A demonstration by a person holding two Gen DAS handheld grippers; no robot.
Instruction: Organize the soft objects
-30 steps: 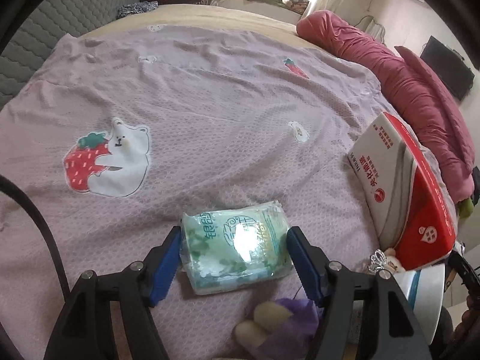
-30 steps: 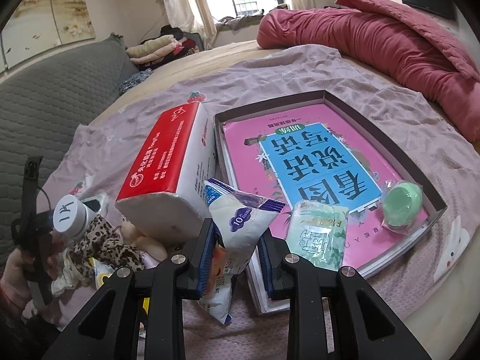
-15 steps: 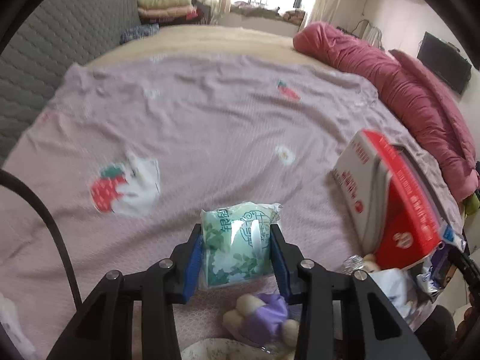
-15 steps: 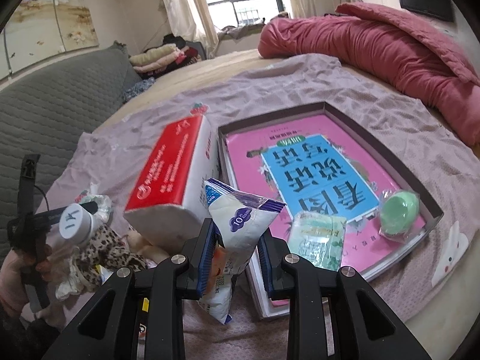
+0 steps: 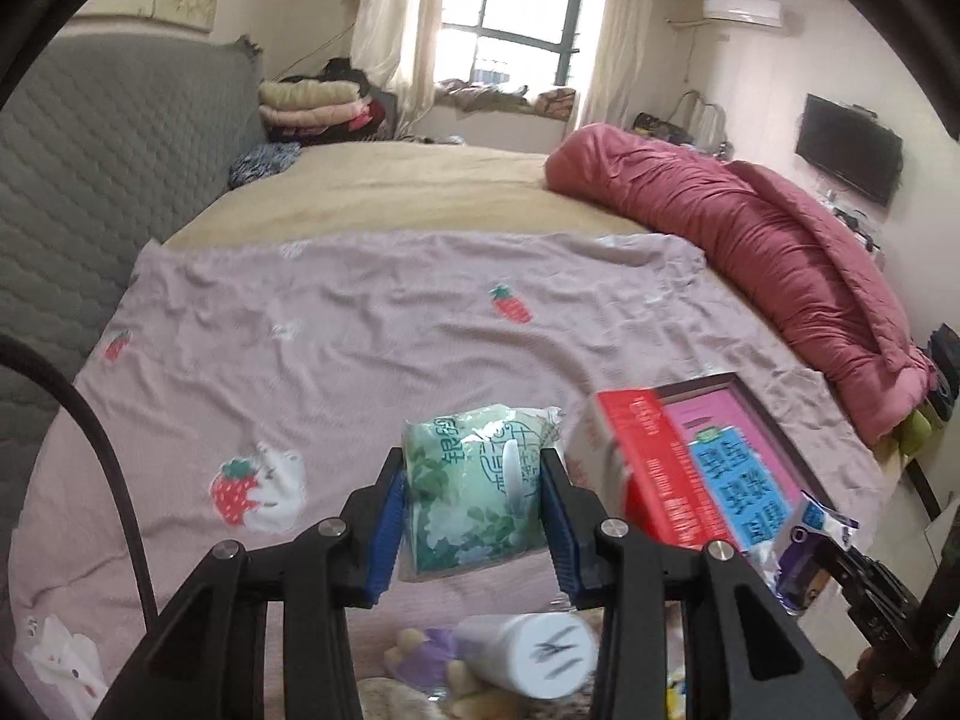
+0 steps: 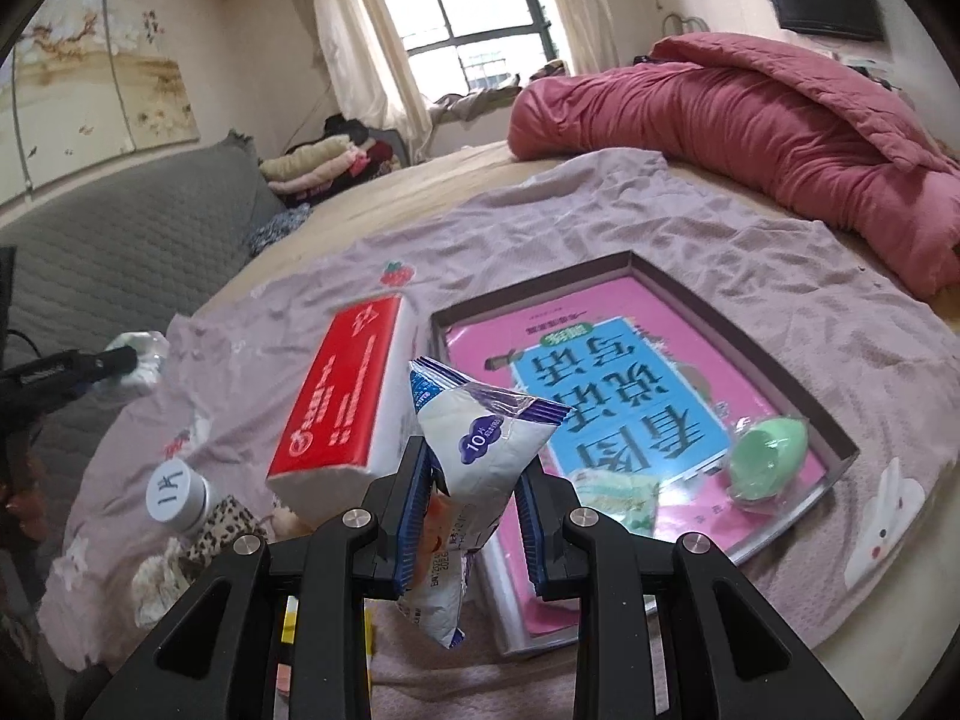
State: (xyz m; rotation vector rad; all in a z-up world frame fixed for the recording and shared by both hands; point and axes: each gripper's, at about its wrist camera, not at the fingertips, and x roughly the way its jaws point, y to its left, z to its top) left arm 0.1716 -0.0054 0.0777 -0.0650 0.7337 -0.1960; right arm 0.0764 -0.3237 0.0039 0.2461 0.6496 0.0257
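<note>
My left gripper point(image 5: 474, 504) is shut on a green tissue pack point(image 5: 474, 498) and holds it above the purple sheet point(image 5: 360, 324). My right gripper point(image 6: 474, 504) is shut on a white and blue pouch point(image 6: 474, 450), held up in front of the shallow box point(image 6: 834, 426). The box holds a pink and blue book point(image 6: 612, 384), another green tissue pack point(image 6: 618, 492) and a green sponge point(image 6: 768, 462). The pouch and right gripper also show at the lower right of the left wrist view point(image 5: 810, 546).
A red and white tissue box point(image 6: 348, 396) stands left of the shallow box. A white-capped bottle point(image 6: 177, 498), leopard cloth point(image 6: 222, 522) and a purple plush toy point(image 5: 432, 660) lie near the front. A red duvet point(image 6: 750, 114) lies at the far right.
My left gripper closed on the green tissue pack, lifted it off the sheet and tilted up. My right gripper, still holding the pouch, also rose and tilted up.
</note>
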